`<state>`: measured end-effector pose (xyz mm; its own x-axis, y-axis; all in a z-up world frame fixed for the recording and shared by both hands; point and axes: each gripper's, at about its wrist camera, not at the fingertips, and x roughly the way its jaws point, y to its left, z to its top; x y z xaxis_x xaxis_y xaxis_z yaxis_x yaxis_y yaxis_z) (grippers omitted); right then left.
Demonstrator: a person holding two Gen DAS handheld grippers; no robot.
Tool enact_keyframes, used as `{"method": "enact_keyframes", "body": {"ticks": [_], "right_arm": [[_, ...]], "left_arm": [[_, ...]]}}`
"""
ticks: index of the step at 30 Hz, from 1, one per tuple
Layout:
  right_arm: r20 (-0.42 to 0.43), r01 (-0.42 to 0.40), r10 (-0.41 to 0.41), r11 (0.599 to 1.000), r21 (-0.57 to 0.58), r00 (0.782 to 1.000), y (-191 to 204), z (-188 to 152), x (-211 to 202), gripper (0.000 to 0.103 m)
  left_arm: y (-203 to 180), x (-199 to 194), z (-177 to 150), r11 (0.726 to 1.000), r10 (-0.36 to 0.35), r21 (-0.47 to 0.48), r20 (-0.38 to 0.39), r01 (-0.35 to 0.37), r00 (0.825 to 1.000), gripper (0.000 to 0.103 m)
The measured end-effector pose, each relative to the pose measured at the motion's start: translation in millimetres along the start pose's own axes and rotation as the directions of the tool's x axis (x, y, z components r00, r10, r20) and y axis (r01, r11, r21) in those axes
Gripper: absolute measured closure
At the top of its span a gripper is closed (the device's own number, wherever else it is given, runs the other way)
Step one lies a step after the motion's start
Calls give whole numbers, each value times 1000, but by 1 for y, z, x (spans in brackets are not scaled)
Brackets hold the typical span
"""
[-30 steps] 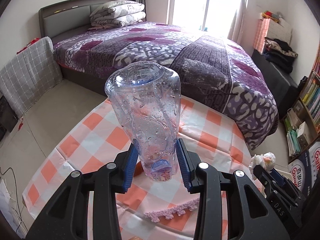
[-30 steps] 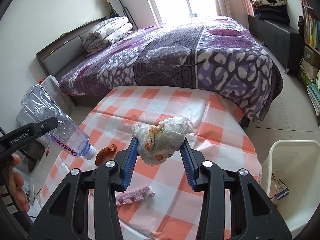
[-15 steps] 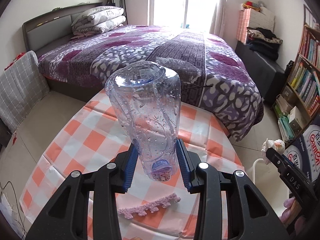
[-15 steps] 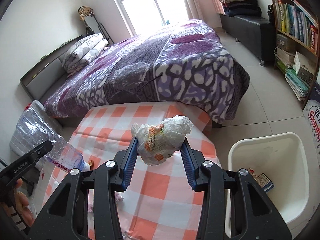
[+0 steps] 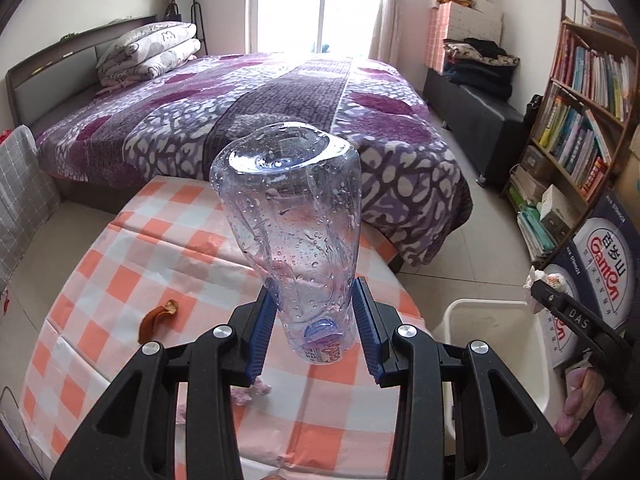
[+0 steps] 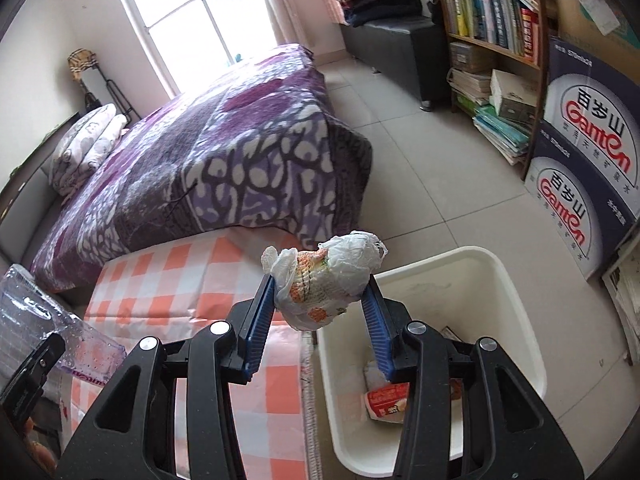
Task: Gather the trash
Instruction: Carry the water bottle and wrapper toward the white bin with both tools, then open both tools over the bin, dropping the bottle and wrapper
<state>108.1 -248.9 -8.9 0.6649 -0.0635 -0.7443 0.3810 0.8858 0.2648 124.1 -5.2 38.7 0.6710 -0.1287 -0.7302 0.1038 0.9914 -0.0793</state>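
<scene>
Left wrist view: I've got the clear plastic bottle [image 5: 290,232] pinched near its neck in the left gripper [image 5: 316,332], base pointing away, above the checked tablecloth [image 5: 160,248]. Orange peel [image 5: 156,320] lies on the cloth at 9 o'clock from the fingers. White bin [image 5: 492,320] sits at 3 o'clock. Right wrist view: right gripper [image 6: 320,312] is clamped on the crumpled wrapper wad [image 6: 324,280], over the bin's near rim [image 6: 440,258]; bin already holds scraps [image 6: 386,398].
</scene>
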Motion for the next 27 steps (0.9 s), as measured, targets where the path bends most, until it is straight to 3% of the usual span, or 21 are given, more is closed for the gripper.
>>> {"method": "enact_keyframes", "body": {"ticks": [4, 9, 22, 27], "right_arm": [[-6, 54, -54, 998, 40, 999, -24, 4, -1, 58], [31, 122, -124, 991, 57, 992, -44, 7, -10, 34], [83, 157, -173, 973, 172, 981, -110, 21, -35, 24], [82, 150, -172, 963, 223, 982, -132, 23, -40, 21]], "left_arm": [[-33, 7, -7, 998, -42, 43, -15, 43, 999, 64], [-71, 10, -15, 990, -111, 82, -43, 114, 993, 64], [-154, 12, -40, 948, -230, 199, -107, 248, 967, 64], [-175, 18, -51, 925, -284, 215, -162, 315, 945, 64]]}}
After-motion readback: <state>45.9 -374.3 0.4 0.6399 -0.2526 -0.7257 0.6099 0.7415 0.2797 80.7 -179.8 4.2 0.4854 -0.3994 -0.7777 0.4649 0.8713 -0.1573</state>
